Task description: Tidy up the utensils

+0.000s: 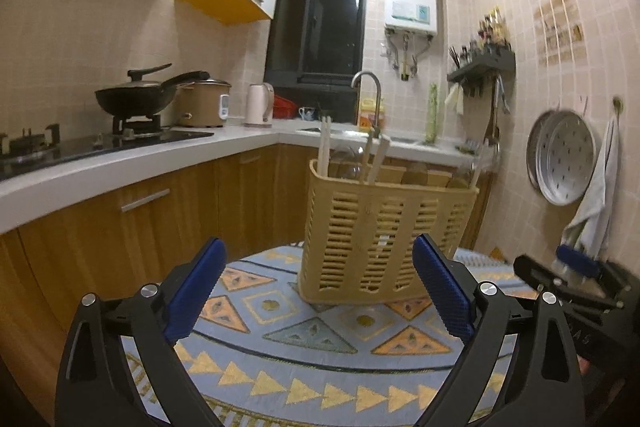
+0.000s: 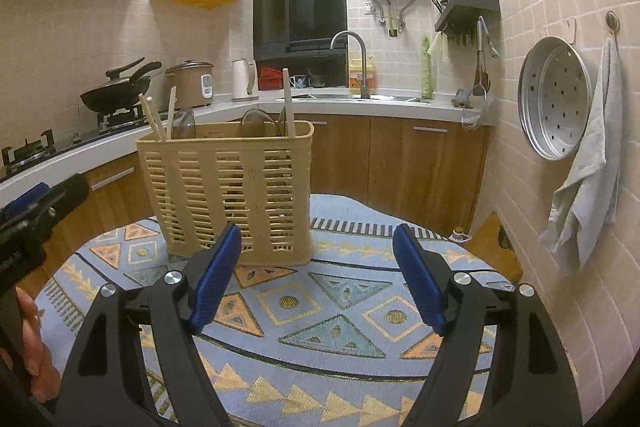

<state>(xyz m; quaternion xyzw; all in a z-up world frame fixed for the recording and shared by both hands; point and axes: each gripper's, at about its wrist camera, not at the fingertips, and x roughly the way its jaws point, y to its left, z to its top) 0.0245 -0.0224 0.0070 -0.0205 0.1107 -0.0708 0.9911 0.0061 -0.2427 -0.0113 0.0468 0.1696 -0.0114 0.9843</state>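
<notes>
A beige slotted utensil basket (image 1: 380, 223) stands upright on a round table with a patterned blue cloth (image 1: 304, 351). It holds pale chopsticks (image 1: 323, 143) and clear-bowled spoons. My left gripper (image 1: 320, 283) is open and empty, just short of the basket. In the right wrist view the basket (image 2: 228, 187) stands ahead to the left, with chopsticks (image 2: 289, 103) and spoons (image 2: 256, 123) sticking up. My right gripper (image 2: 316, 267) is open and empty, near the basket's right base. Each gripper shows at the edge of the other's view, the right one (image 1: 576, 267) and the left one (image 2: 36, 211).
A counter (image 1: 120, 163) with a stove, wok (image 1: 132, 99) and rice cooker runs along the left. A sink with a faucet (image 2: 356, 63) sits at the back. A steamer tray (image 2: 554, 99) and a towel (image 2: 588, 163) hang on the right wall.
</notes>
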